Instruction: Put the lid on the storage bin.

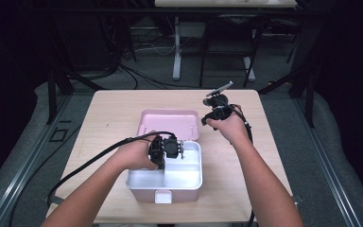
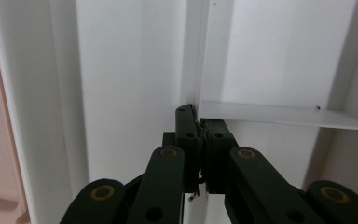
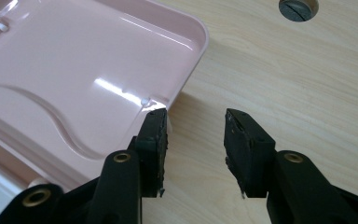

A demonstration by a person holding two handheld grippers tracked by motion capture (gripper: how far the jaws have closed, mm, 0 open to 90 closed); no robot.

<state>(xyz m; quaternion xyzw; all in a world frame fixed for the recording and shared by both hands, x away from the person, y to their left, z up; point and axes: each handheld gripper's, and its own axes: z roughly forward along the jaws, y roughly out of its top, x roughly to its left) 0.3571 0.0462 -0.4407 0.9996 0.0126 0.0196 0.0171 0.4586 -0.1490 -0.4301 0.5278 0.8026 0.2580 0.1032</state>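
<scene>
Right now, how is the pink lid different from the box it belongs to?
The pink lid lies flat and shallow on the table, while the box is deep. The lid is pink inside; the box is white inside, with dividers that split it into compartments. The left gripper is shut on a divider inside the box, while the right gripper stands open beside the lid's corner, holding nothing. Both have pink outsides and rounded corners.

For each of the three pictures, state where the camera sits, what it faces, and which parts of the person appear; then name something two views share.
High view: above the table's near side, looking forward and down; both forearms, left claw, right claw.
Left gripper view: on the left claw, shut, facing the white tray's divider.
Right gripper view: on the right claw, open, facing pink lid and tabletop.
Shared: the lid, in high and right gripper views.
</scene>
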